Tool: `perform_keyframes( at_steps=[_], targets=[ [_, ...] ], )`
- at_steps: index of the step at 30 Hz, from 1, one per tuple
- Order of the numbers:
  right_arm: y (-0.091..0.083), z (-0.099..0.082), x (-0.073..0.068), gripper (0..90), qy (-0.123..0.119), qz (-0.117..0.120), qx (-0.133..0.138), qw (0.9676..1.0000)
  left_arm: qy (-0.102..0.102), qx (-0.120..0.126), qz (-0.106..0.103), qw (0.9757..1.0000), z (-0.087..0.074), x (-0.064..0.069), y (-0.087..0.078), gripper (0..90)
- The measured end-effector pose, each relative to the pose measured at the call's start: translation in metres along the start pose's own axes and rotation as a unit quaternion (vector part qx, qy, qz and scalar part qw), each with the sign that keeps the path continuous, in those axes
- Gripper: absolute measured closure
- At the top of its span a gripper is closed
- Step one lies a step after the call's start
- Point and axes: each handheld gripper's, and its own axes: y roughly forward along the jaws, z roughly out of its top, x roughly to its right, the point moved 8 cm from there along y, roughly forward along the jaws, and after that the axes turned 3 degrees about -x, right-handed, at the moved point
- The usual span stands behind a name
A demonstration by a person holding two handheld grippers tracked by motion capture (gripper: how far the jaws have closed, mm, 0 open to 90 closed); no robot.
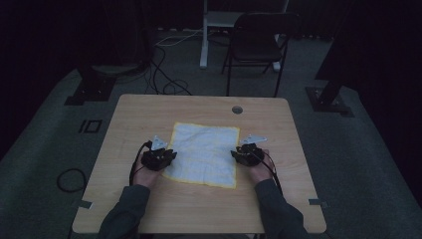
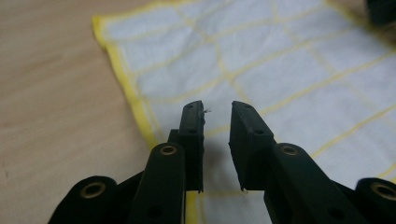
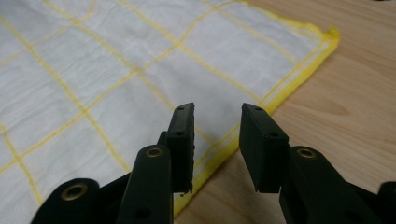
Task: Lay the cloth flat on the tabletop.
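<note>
A white cloth [image 1: 205,153] with yellow grid lines and a yellow hem lies flat in the middle of the wooden table [image 1: 149,109]. My left gripper [image 1: 170,155] hovers at the cloth's left edge, open, with nothing between its jaws. In the left gripper view the left gripper [image 2: 217,109] sits over the cloth [image 2: 261,65] just inside the hem. My right gripper [image 1: 235,154] is at the cloth's right edge, also open. In the right gripper view the right gripper [image 3: 217,112] straddles the yellow hem of the cloth [image 3: 93,70].
A round grommet hole [image 1: 237,109] sits near the table's far edge. Behind the table stand a black folding chair [image 1: 255,42] and a white stand [image 1: 205,35]. Cables [image 1: 166,82] run over the grey floor, and dark frame feet [image 1: 92,89] flank the table.
</note>
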Motion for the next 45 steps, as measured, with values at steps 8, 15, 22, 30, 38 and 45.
perform_keyframes(
  at_steps=[8, 15, 22, 30, 38, 45],
  targets=[
    [0.001, -0.007, -0.013, 65.7, -0.016, 0.010, -0.007, 0.9998, 0.008, -0.038, 0.011, 0.9992, -0.023, -0.002, 0.013, 75.3],
    [0.005, -0.016, -0.021, 64.5, -0.032, 0.014, -0.023, 0.9991, 0.004, -0.044, 0.006, 0.9990, -0.029, -0.001, 0.012, 75.4],
    [0.001, -0.021, -0.021, 64.3, -0.033, 0.014, -0.026, 0.9990, -0.009, -0.036, -0.011, 0.9993, -0.035, 0.005, 0.007, 76.0],
    [-0.006, -0.028, -0.020, 64.2, -0.037, 0.009, -0.027, 0.9989, -0.014, -0.031, -0.020, 0.9992, -0.043, 0.019, 0.001, 76.8],
    [-0.013, -0.036, -0.016, 64.3, -0.033, 0.007, -0.019, 0.9993, -0.020, -0.021, -0.021, 0.9993, -0.047, 0.030, -0.002, 77.4],
    [-0.021, -0.044, -0.013, 64.4, -0.025, 0.006, -0.020, 0.9995, -0.012, -0.020, -0.031, 0.9992, -0.048, 0.041, -0.002, 77.5]
  ],
)
